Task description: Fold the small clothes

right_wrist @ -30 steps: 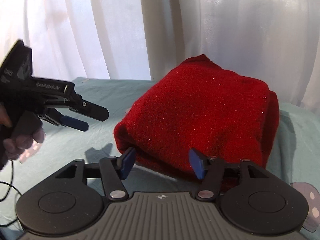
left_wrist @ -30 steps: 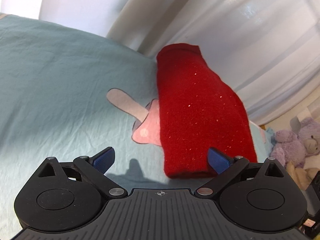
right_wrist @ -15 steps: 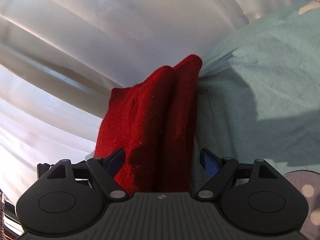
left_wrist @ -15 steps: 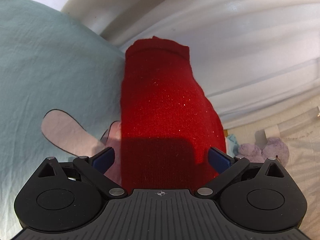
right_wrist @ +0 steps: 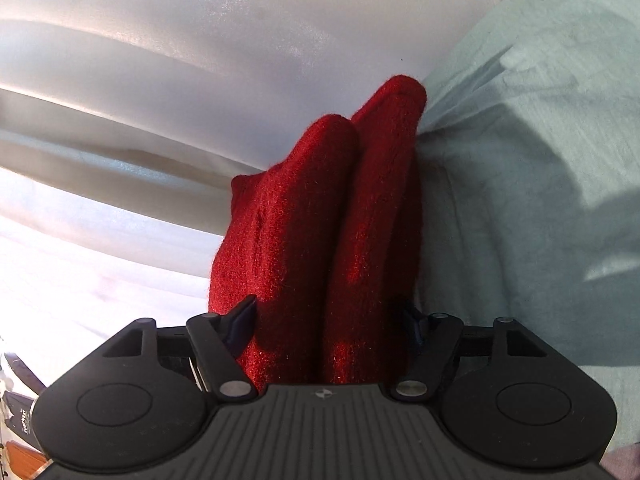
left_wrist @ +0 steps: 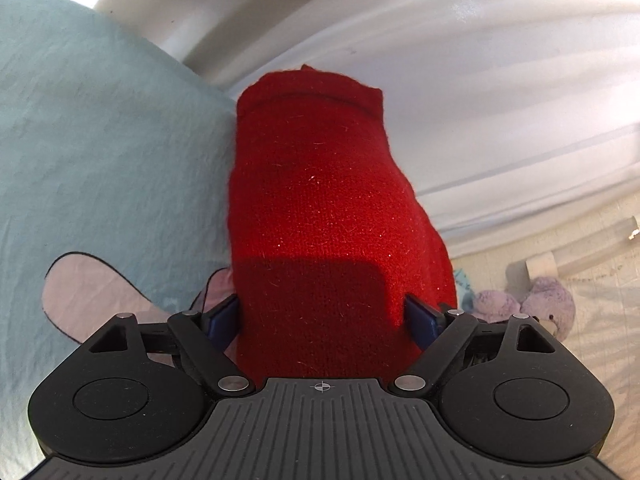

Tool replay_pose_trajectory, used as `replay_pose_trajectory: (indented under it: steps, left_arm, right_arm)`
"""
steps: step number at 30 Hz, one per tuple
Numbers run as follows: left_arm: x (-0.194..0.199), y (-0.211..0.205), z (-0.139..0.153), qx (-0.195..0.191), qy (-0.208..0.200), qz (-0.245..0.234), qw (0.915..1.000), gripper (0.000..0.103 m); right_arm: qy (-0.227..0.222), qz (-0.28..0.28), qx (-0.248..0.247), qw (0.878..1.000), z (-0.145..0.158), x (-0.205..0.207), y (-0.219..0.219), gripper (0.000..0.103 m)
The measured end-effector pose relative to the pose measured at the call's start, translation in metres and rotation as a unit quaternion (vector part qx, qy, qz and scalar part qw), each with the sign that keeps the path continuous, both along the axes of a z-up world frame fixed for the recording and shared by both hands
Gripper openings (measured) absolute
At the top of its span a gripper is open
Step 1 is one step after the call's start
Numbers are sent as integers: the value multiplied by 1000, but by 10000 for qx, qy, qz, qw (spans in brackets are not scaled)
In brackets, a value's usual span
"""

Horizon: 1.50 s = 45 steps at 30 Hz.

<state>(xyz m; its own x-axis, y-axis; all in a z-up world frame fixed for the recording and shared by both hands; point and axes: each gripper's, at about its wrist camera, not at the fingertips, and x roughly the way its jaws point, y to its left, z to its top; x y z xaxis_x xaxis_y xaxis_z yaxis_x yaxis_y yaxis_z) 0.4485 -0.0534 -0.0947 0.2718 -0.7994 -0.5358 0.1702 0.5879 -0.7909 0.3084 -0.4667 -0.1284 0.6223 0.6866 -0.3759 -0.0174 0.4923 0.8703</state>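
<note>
A folded red knit garment [left_wrist: 320, 208] lies on a pale teal bed sheet [left_wrist: 100, 140] near the white curtain. In the left wrist view my left gripper [left_wrist: 326, 316] straddles its near end, blue pads touching both sides of the cloth. In the right wrist view the same garment [right_wrist: 332, 224] shows as two thick folded layers standing edge-on. My right gripper [right_wrist: 330, 316] has its jaws on either side of those layers, pressed against them. The garment's near end is hidden behind both gripper bodies.
White curtains [left_wrist: 460, 80] hang just behind the garment. A pink and grey print [left_wrist: 96, 292] marks the sheet at left. A purple plush toy [left_wrist: 532, 304] lies on the floor at right. The sheet [right_wrist: 540, 160] extends to the right in the right wrist view.
Both grippers have moved in onto the red garment and narrowed their jaws around it; a second ago they stood wider and just short of it.
</note>
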Motion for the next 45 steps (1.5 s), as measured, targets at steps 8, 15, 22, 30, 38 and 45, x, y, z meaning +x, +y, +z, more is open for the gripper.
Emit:
replay_pose_trajectory:
  steps: [8, 15, 22, 30, 38, 45]
  left_arm:
    - [-6, -1, 2, -100, -16, 194, 9998, 74]
    - [-21, 4, 11, -180, -200, 312, 9992, 66]
    - [-53, 33, 46, -232, -551, 726, 9956, 64]
    - [-126, 84, 77, 573, -1022, 1670, 9790, 64]
    - [-170, 134, 63, 684, -745, 2315, 9676, 61]
    - [-152, 122, 108, 1725, -1345, 3502, 9108, 89]
  right_arm:
    - [-41, 102, 19, 9999, 4, 1, 16, 66]
    - [-245, 58, -77, 9997, 27, -15, 32, 53]
    - [-508, 330, 29, 9982, 62, -30, 60, 52]
    - [-774, 1217, -113, 9895, 76, -28, 127, 52]
    - [-672, 1306, -1310, 9804, 64, -39, 168, 71]
    - [-1777, 16, -2449, 9531, 125, -76, 176, 48]
